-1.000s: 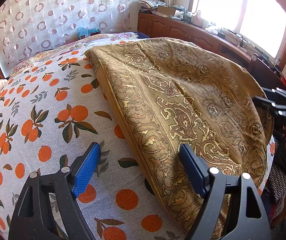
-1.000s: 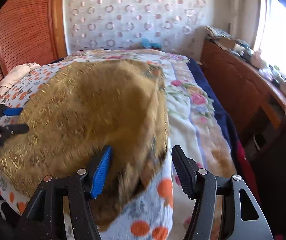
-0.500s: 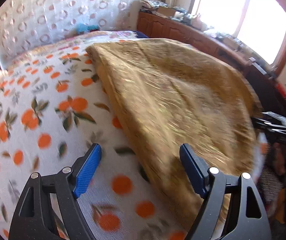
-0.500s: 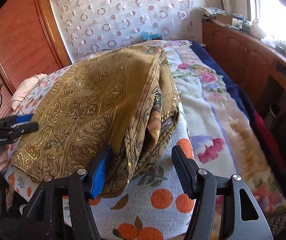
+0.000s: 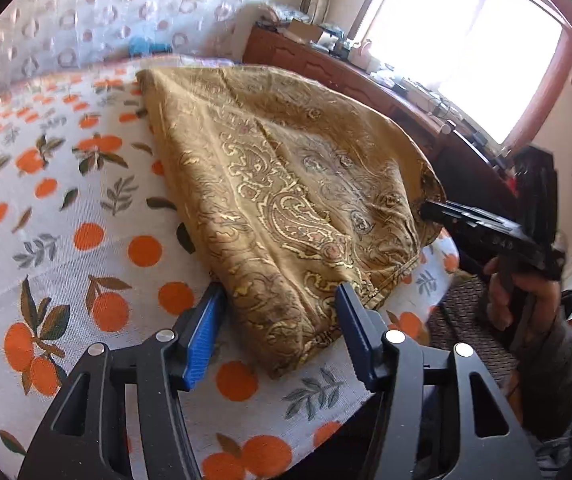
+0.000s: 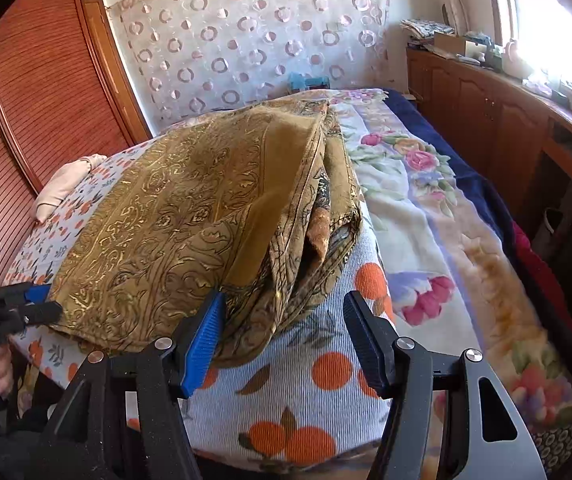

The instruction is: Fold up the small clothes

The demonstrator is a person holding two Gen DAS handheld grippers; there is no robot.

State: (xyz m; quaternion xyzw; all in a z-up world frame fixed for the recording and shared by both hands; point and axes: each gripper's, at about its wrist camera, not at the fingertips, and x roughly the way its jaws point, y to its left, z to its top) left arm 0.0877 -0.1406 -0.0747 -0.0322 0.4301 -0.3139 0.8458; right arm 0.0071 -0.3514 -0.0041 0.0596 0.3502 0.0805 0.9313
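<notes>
Both my jaws wide: left gripper [image 5: 278, 332] straddles near corner of gold cloth [image 5: 286, 184] on orange-print sheet [image 5: 86, 240]; right gripper [image 6: 282, 336] at its layered edge.

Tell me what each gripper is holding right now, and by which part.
Nothing is held. Both grippers are open: the left gripper straddles the near corner of the gold cloth, and the right gripper sits open at its other near corner.
</notes>
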